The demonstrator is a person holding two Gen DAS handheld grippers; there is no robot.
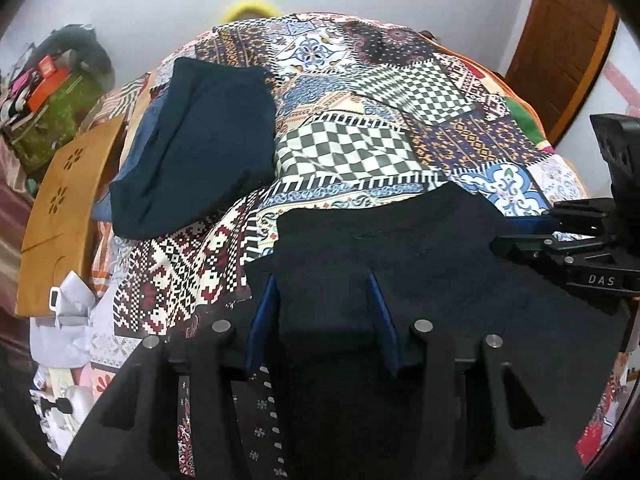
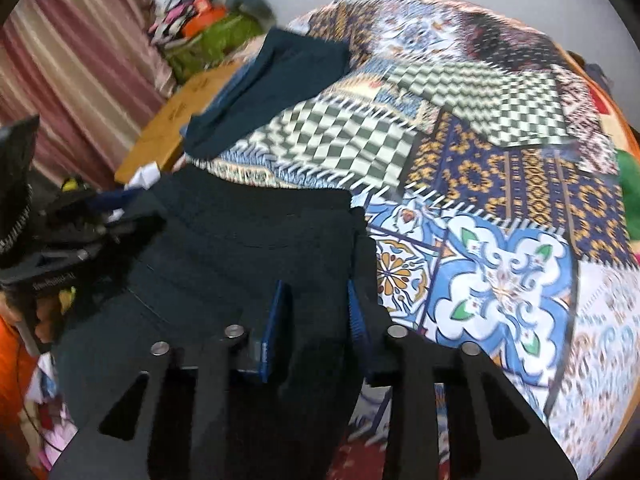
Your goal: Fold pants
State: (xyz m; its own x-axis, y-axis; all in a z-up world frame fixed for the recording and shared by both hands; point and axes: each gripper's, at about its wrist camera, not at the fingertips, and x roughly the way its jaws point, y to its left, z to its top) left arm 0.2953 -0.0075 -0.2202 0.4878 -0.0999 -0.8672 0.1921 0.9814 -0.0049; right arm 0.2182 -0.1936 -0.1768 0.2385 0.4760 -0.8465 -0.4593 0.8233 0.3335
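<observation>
Mid-fold, judging by the layout: black pants (image 1: 400,256) lie bunched at lower centre of the patchwork bedspread (image 1: 360,148). Left gripper (image 1: 326,312) has its fingers part-open with dark cloth between them; right gripper (image 2: 316,312) likewise. Whether either truly pinches, cannot tell. Next move likely needs both lifting together and carrying the edge over evenly. Only the right view shows the striped curtain (image 2: 80,60); both show the folded teal garment (image 1: 200,152) at upper left.

Left gripper (image 1: 324,312) and right gripper (image 2: 314,320): black angular frames, silver round pins, blue pads (image 2: 274,330) lining the jaws; white lettering on side body.
</observation>
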